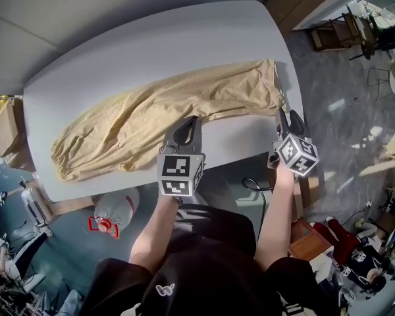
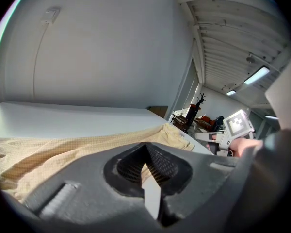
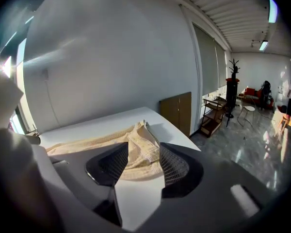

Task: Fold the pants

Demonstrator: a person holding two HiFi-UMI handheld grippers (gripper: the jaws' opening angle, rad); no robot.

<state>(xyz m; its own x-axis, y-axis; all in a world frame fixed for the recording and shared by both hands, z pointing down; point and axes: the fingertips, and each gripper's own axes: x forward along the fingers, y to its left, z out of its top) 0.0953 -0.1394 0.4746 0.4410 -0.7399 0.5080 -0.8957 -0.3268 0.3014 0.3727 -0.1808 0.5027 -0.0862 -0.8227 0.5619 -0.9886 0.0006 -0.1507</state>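
Note:
Tan pants (image 1: 158, 110) lie stretched out across the white table (image 1: 151, 38), with a gathered end at the left and a flatter end at the right. My left gripper (image 1: 189, 125) sits over the near edge of the pants around their middle. Its tips meet, so it is shut (image 2: 145, 143), and I see no fold of cloth (image 2: 63, 149) lifted by it. My right gripper (image 1: 284, 117) is at the table's near right edge, just short of the pants' right end. Its jaws stand apart (image 3: 144, 147), and the cloth (image 3: 97, 142) shows beyond the gap, not pinched.
The table's near edge runs right under both grippers. On the floor below are a water bottle (image 1: 112, 212) with a red handle, a cardboard box (image 1: 6, 127) at the left and boxes at the right. A wooden cabinet (image 3: 177, 113) stands past the table's far right corner.

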